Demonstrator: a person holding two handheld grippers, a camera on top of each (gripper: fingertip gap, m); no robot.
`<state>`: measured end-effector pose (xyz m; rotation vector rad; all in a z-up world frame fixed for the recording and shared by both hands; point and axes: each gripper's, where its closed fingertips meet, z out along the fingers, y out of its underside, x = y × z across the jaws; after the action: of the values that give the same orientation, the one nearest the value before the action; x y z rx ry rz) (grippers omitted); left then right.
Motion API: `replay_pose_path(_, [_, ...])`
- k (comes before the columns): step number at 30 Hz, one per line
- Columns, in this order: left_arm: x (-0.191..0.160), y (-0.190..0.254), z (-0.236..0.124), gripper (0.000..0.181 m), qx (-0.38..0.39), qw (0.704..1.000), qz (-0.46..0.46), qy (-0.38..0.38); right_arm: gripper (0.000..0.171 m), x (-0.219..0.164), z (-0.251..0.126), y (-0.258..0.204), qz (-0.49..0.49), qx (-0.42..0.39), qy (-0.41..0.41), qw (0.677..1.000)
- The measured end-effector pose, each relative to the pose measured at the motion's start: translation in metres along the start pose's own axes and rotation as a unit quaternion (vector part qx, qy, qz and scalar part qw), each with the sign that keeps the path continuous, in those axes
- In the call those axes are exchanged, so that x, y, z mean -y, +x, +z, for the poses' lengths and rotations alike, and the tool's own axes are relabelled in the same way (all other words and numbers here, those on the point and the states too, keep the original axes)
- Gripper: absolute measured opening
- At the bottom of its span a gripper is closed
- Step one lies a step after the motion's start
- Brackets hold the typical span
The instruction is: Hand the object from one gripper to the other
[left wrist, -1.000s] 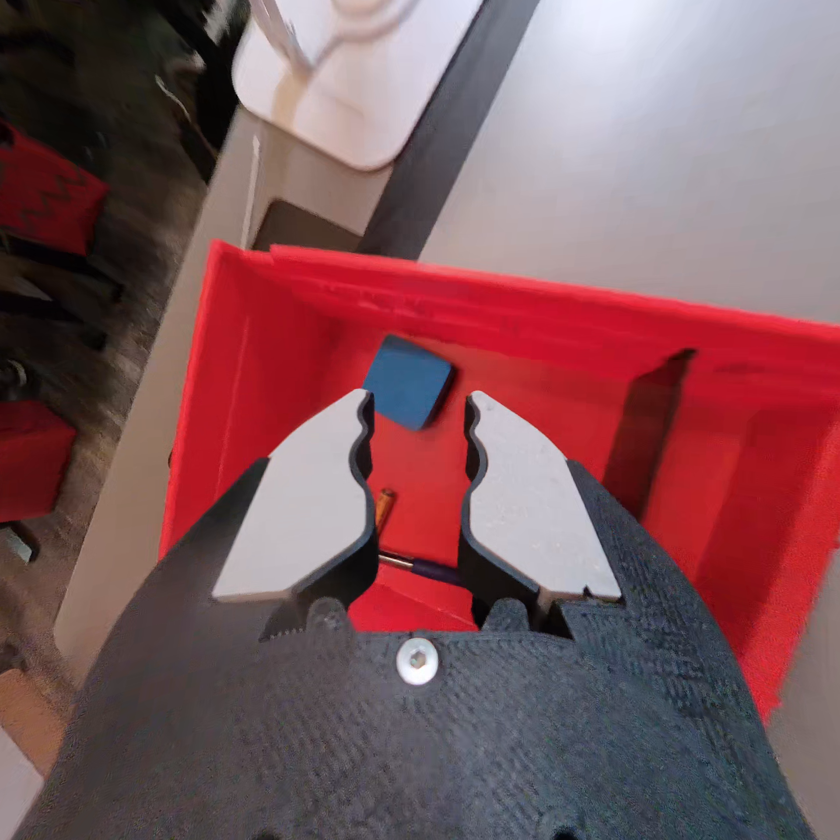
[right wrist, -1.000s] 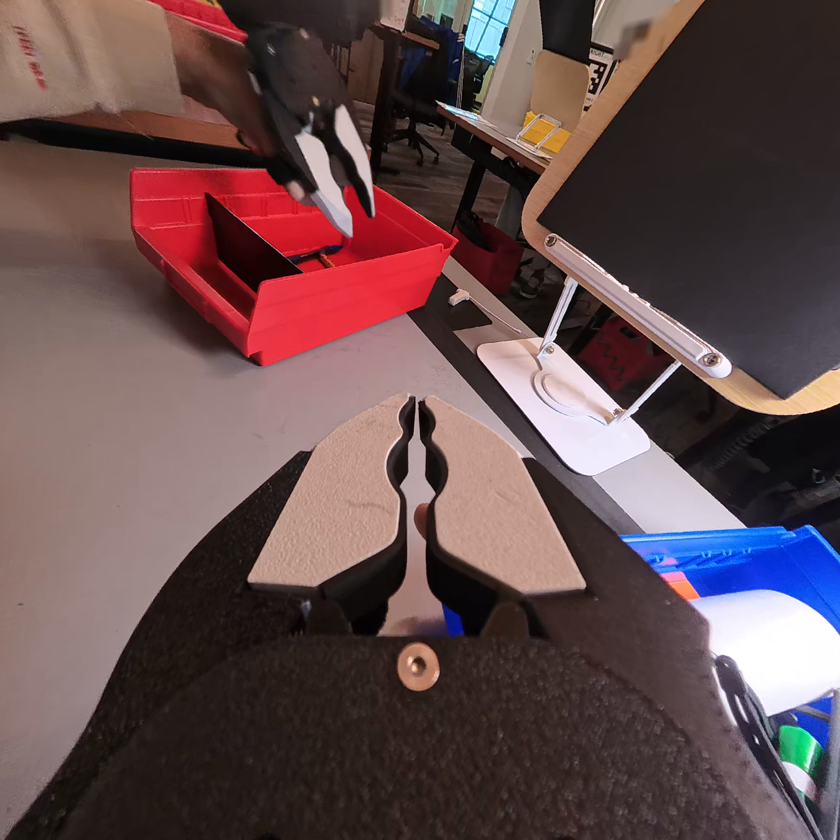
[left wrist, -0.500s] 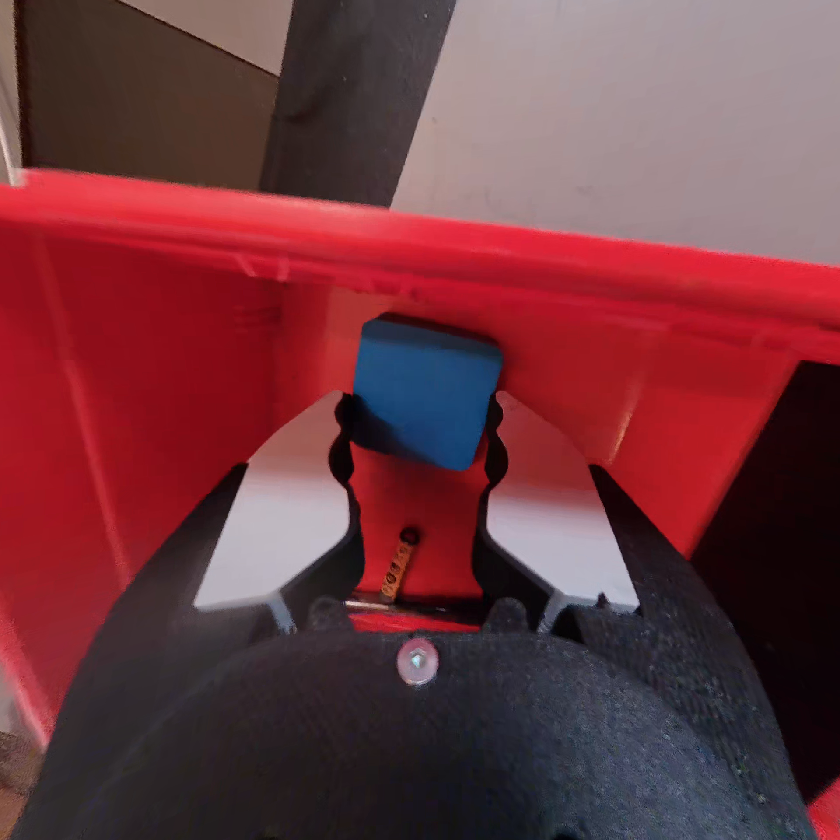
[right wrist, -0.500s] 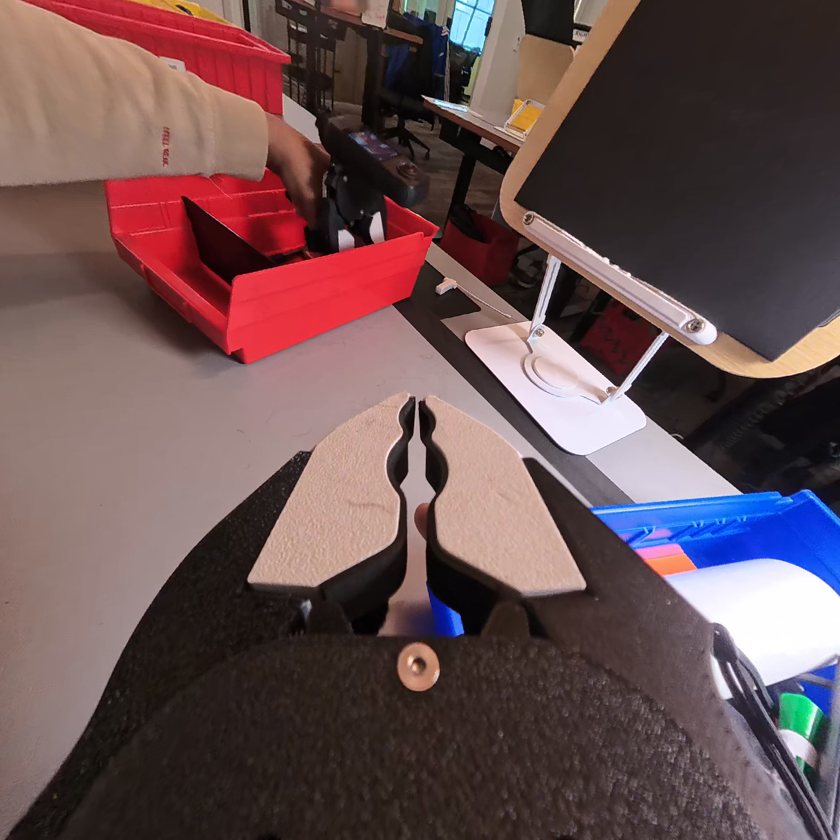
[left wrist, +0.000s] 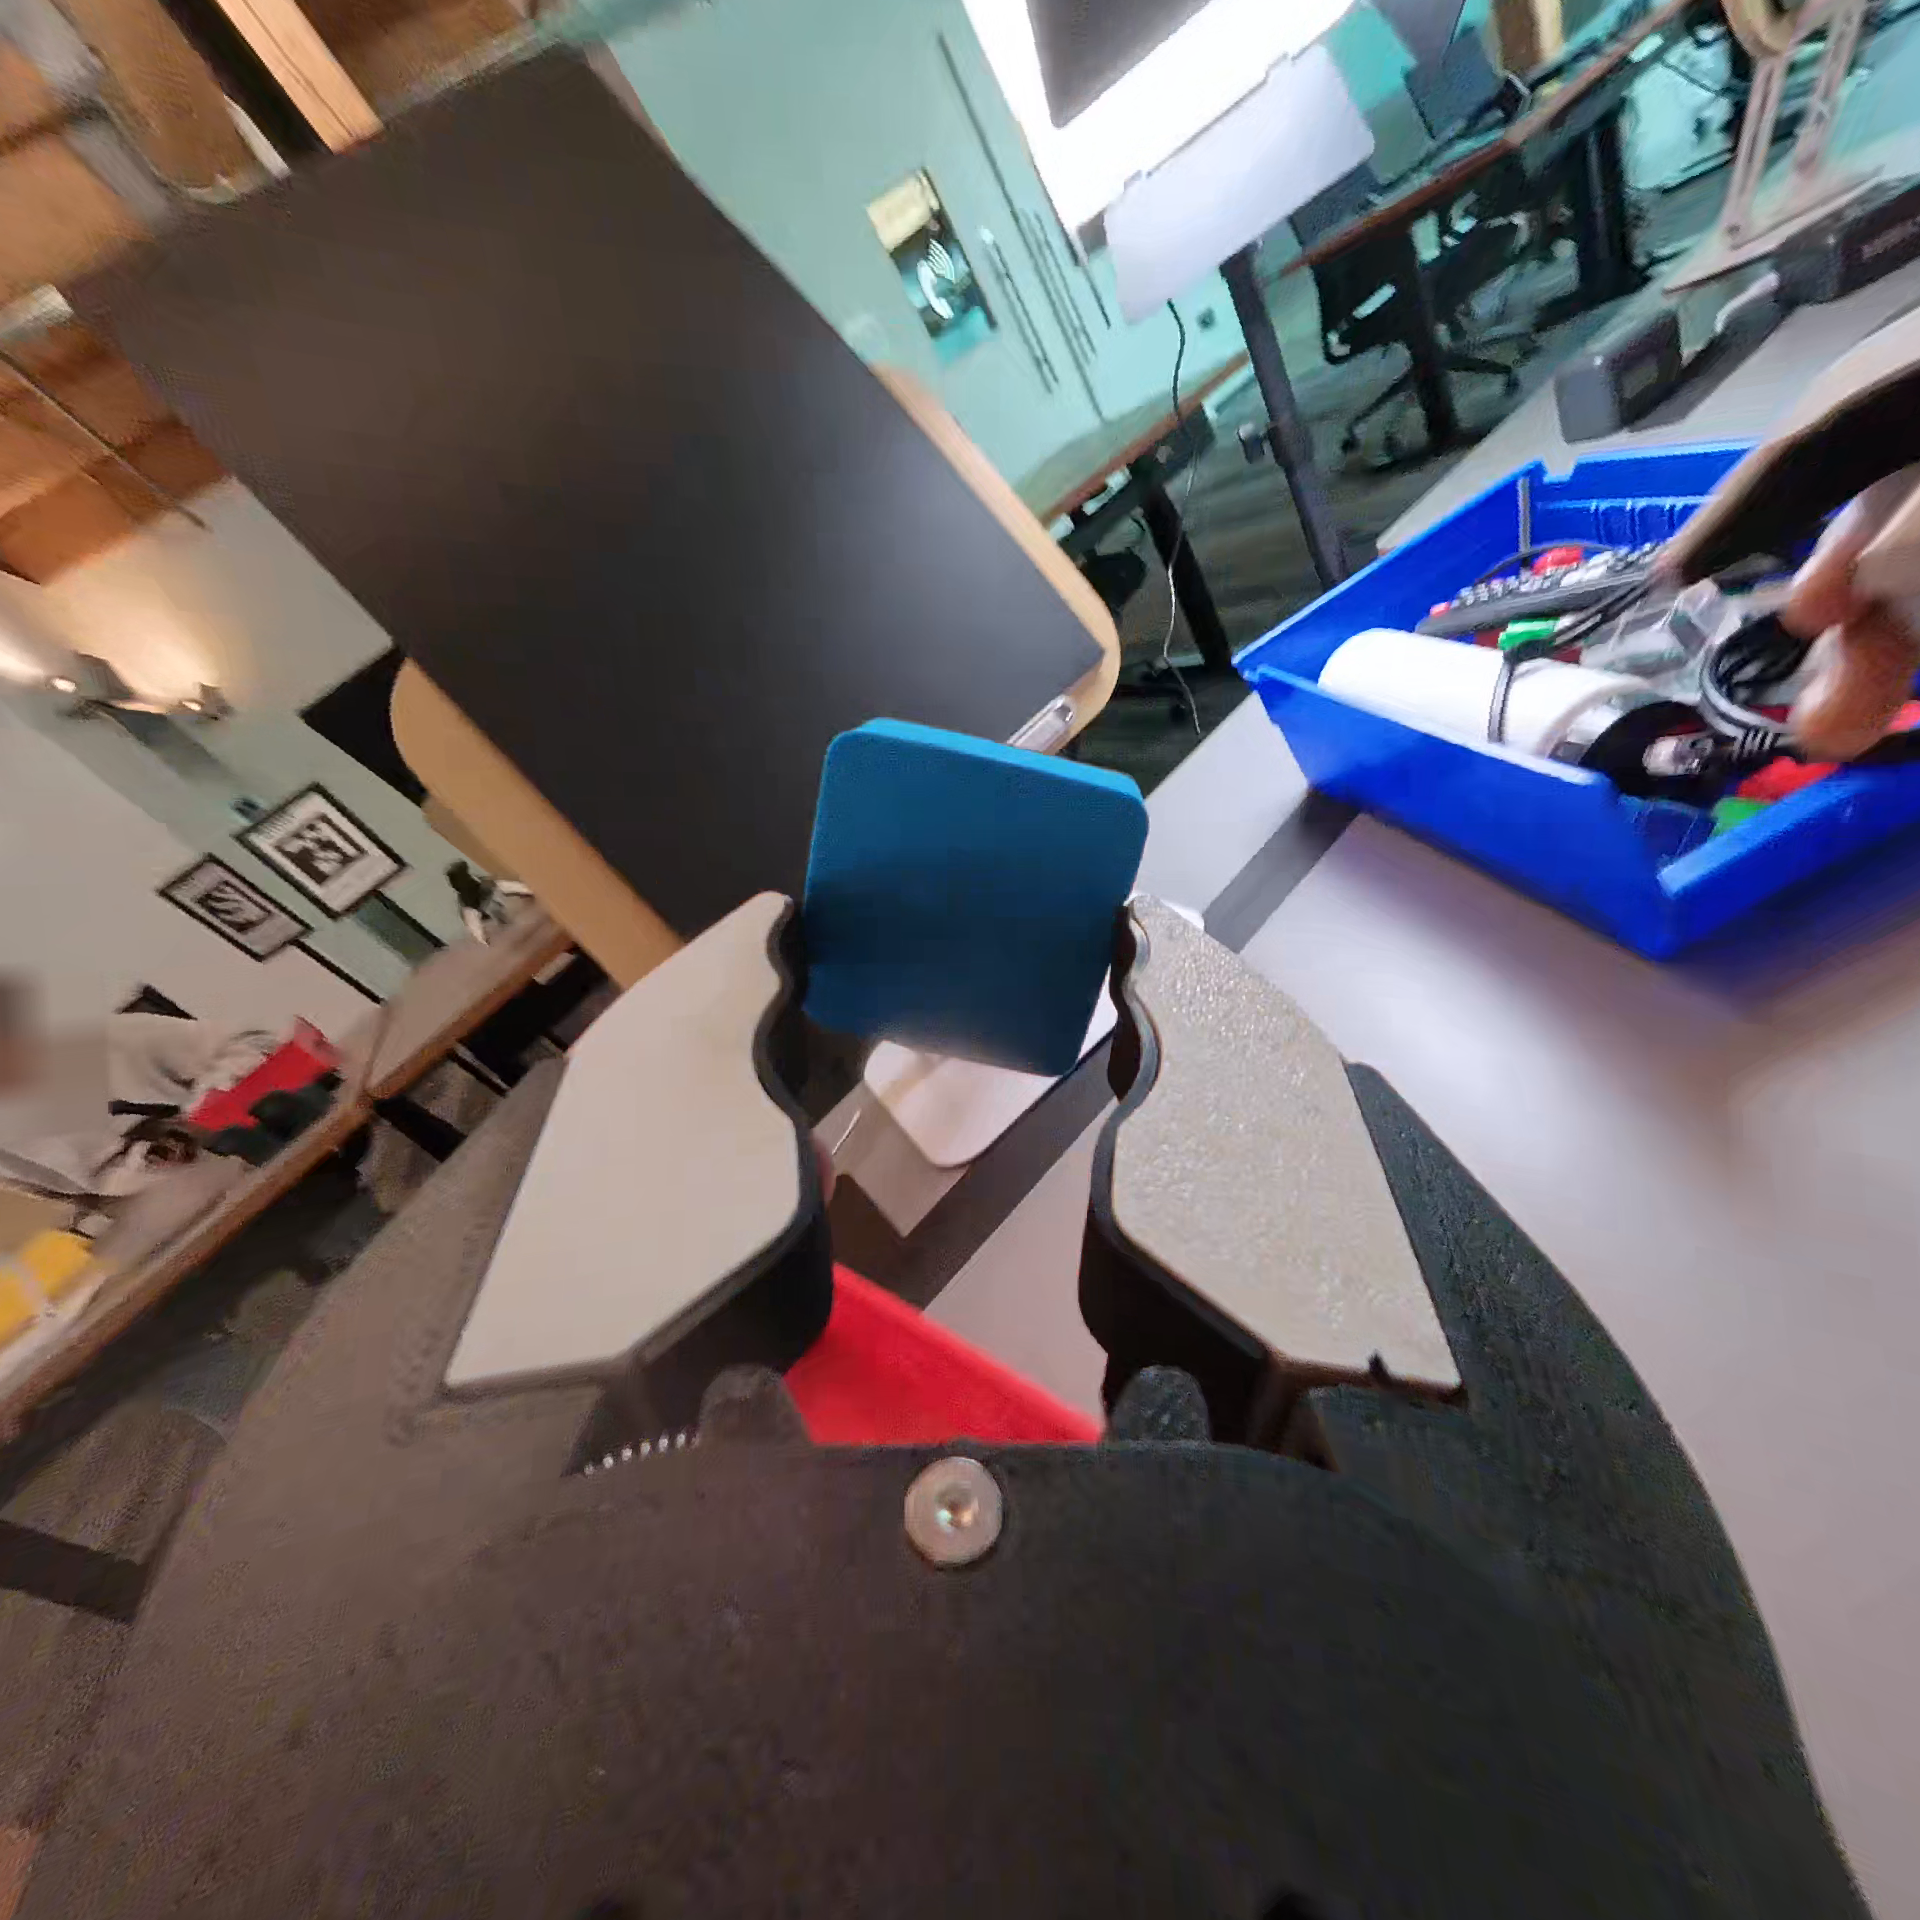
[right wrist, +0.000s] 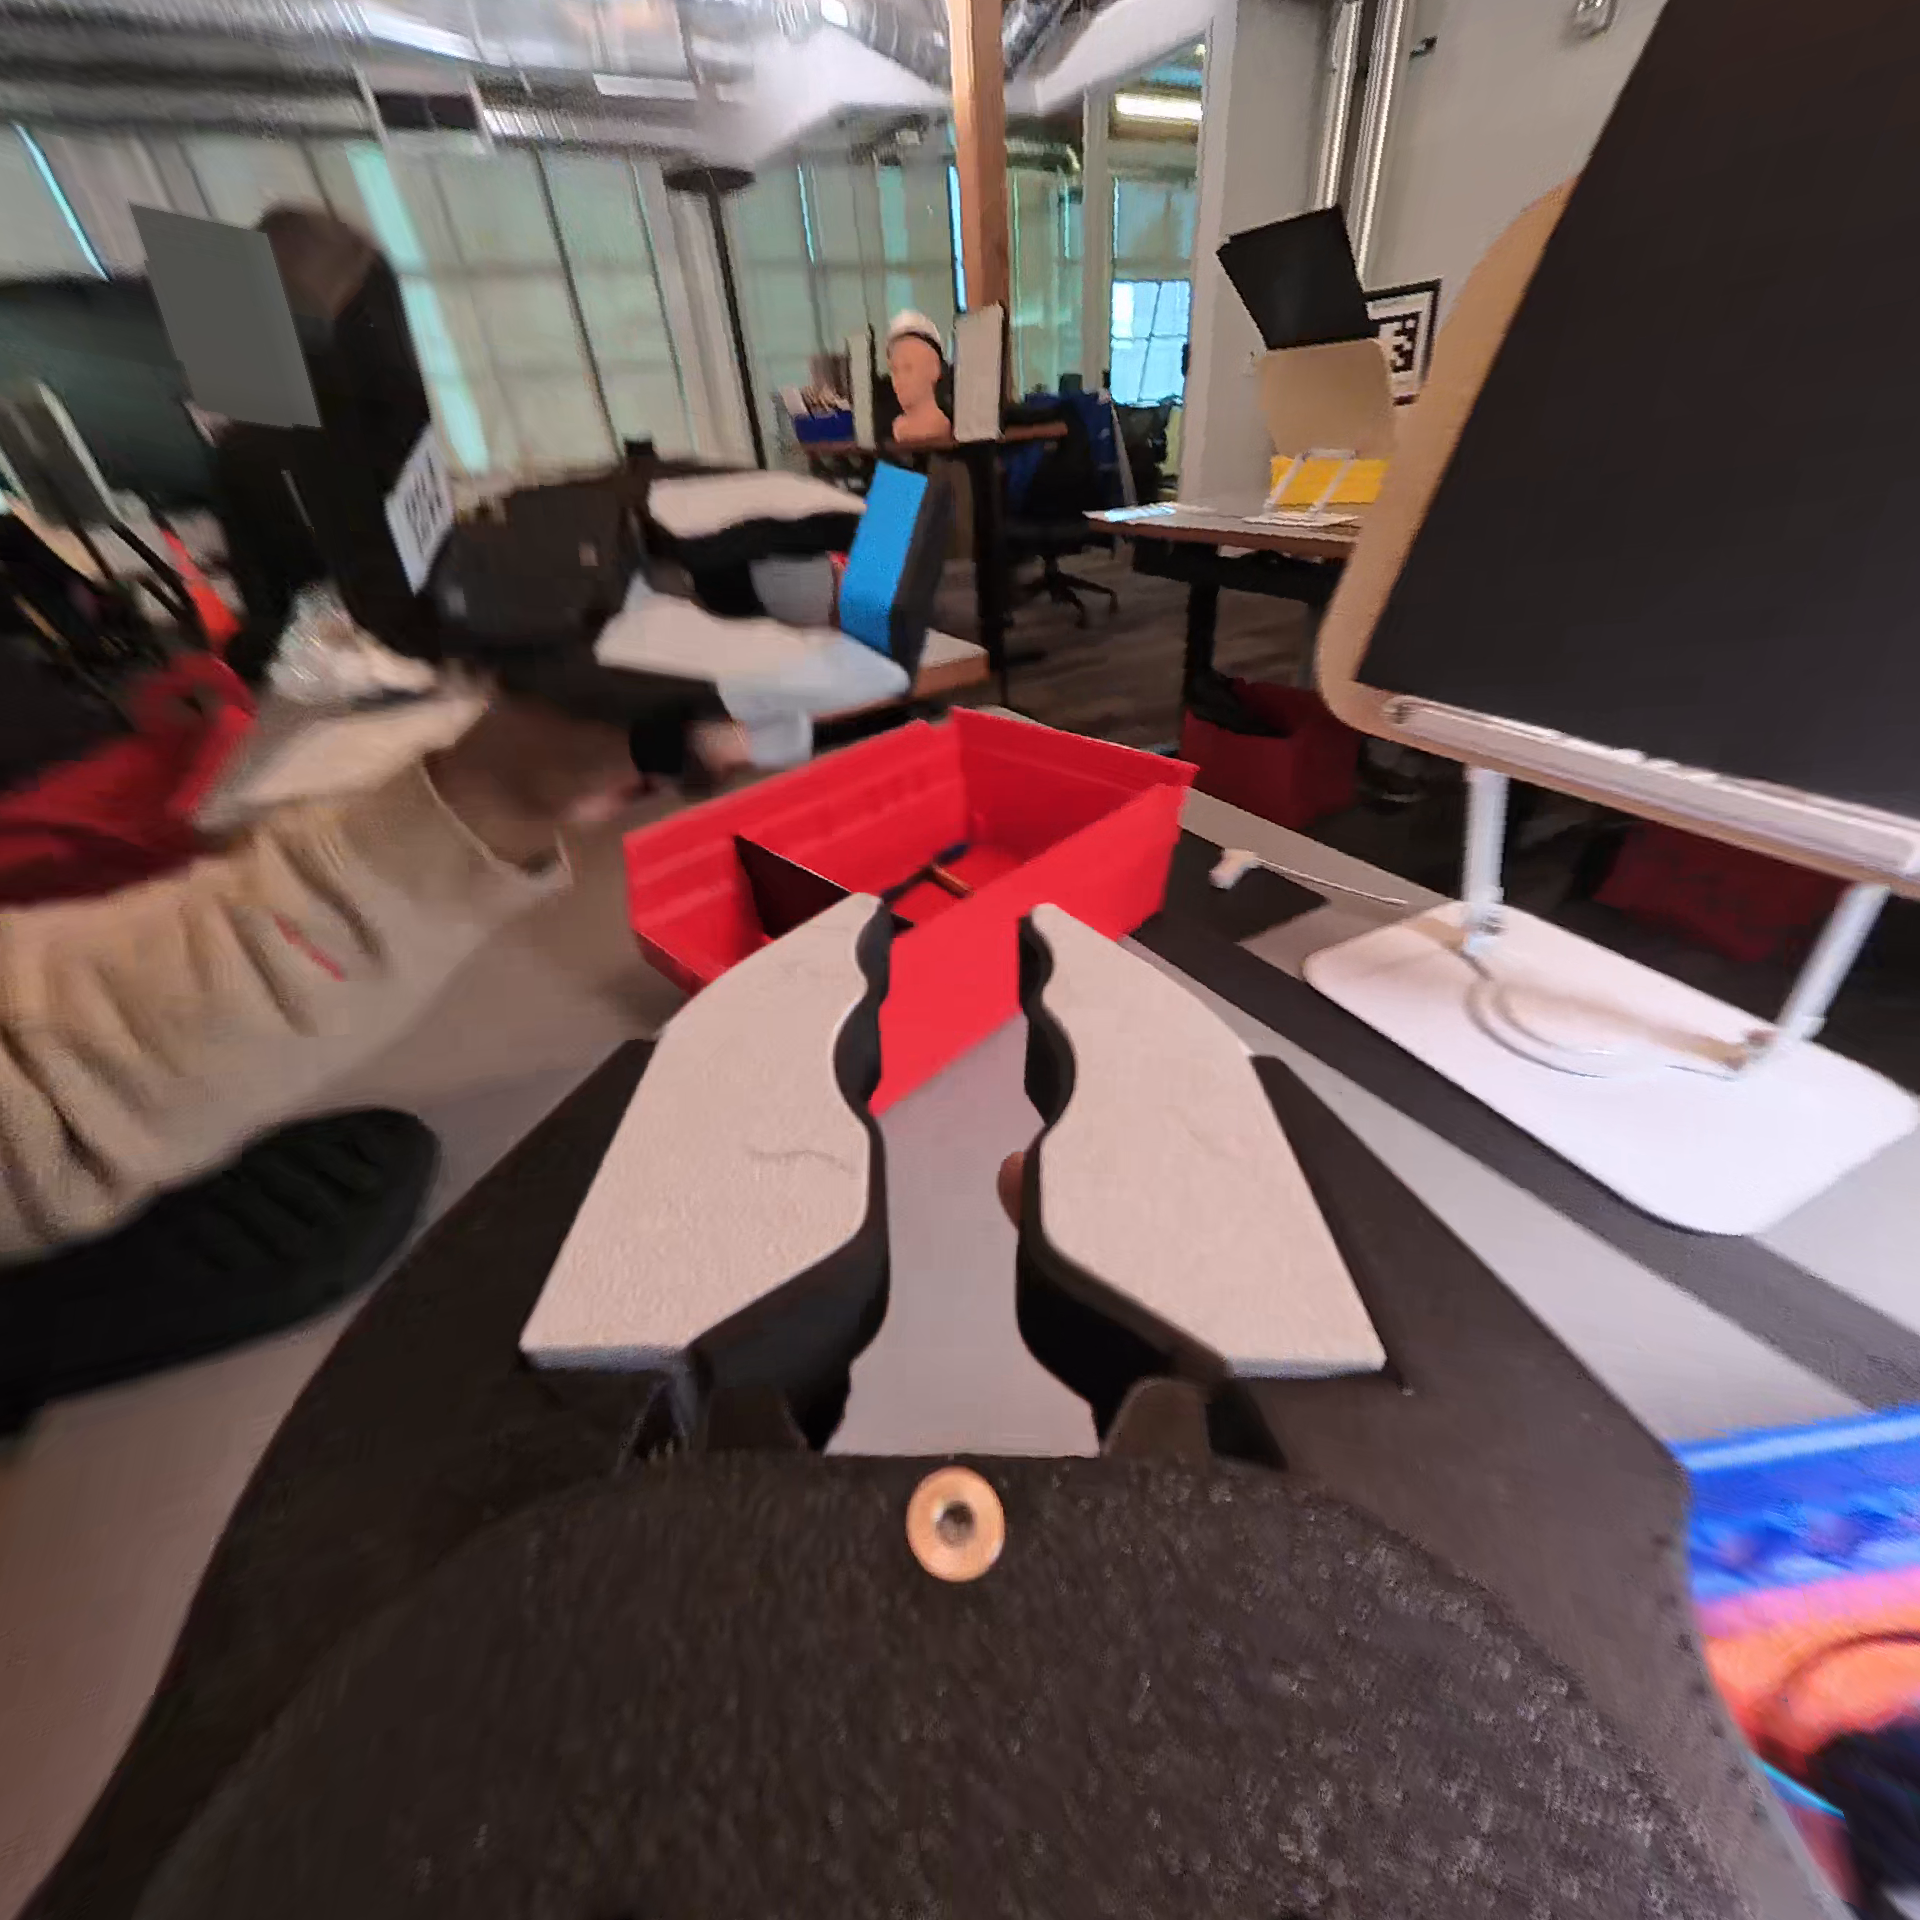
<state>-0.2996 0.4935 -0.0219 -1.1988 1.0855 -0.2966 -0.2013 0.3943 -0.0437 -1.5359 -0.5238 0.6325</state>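
The grey tabletop carries a red bin, the landmark here, with a blue bin well apart from it toward the right side and a dark board on a white stand beside the red bin. Up above the red bin, the left tongs grip a blue square block by its two opposite edges near the fingertips, most of the flat block standing clear beyond them. The right tongs sit on the near side of the red bin, lower down, jaws parted and empty. The block therefore lies ahead of and above the right tongs, slightly to their left; judging by that, they must rise toward its free upper half.
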Motion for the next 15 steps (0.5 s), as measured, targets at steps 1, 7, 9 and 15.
replay_pose_path(1, [0.009,0.016,0.002,0.057,0.013,1.0,0.006,0.01,0.03,0.003,0.004,-0.01,0.016,0.003,0.012,1.0])
replay_pose_path(7, [0.042,0.11,0.014,0.057,-0.009,0.996,0.069,0.05,0.048,0.001,0.011,-0.019,0.006,-0.052,0.023,0.998])
replay_pose_path(9, [0.046,0.118,0.01,0.056,-0.008,0.994,0.093,0.064,0.023,-0.003,0.009,-0.022,0.021,-0.018,0.009,1.0])
replay_pose_path(15, [0.047,0.146,-0.019,0.053,-0.314,0.937,-0.145,0.054,0.022,-0.011,-0.029,-0.025,-0.024,0.114,-0.132,0.984])
